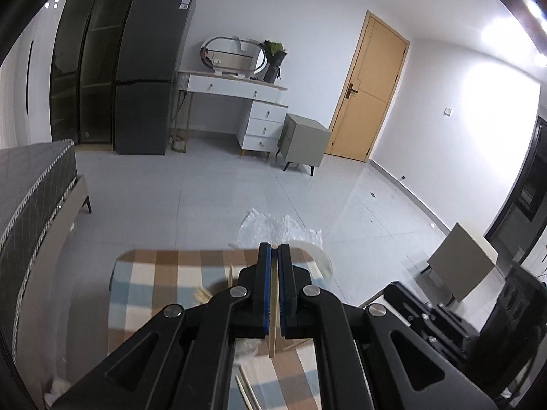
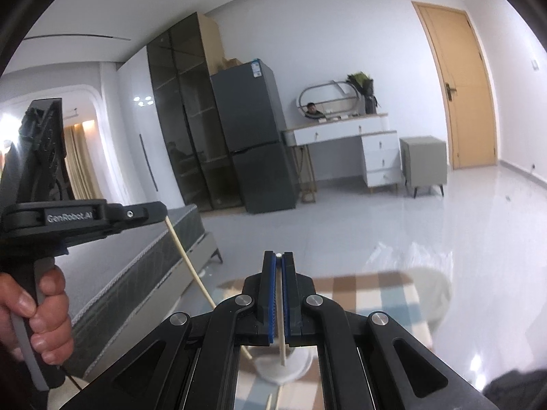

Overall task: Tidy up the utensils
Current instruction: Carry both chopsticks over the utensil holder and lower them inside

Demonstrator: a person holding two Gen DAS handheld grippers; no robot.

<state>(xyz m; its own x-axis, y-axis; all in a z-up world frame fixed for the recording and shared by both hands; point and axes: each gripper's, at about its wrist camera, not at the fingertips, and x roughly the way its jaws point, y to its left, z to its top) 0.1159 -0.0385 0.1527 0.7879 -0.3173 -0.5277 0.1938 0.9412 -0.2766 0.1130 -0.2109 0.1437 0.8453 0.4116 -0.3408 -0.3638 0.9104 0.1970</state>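
My left gripper [image 1: 274,247] is shut on a wooden chopstick [image 1: 272,338], which hangs down between the blue pads above the checked tablecloth [image 1: 160,283]. In the right wrist view a hand [image 2: 41,311] holds that left gripper [image 2: 154,212], and its chopstick [image 2: 188,263] slants down to the right. My right gripper [image 2: 278,256] is shut on a pale chopstick [image 2: 282,348], whose lower end hangs over a white round dish [image 2: 290,372]. More chopsticks [image 1: 201,295] lie loose on the cloth.
A white bowl [image 1: 323,261] sits at the table's far right corner, with crumpled clear plastic [image 1: 273,229] on the floor beyond. A grey bed [image 1: 30,198] stands to the left. A fridge [image 1: 150,75], dressing table [image 1: 236,85] and door [image 1: 369,92] line the far wall.
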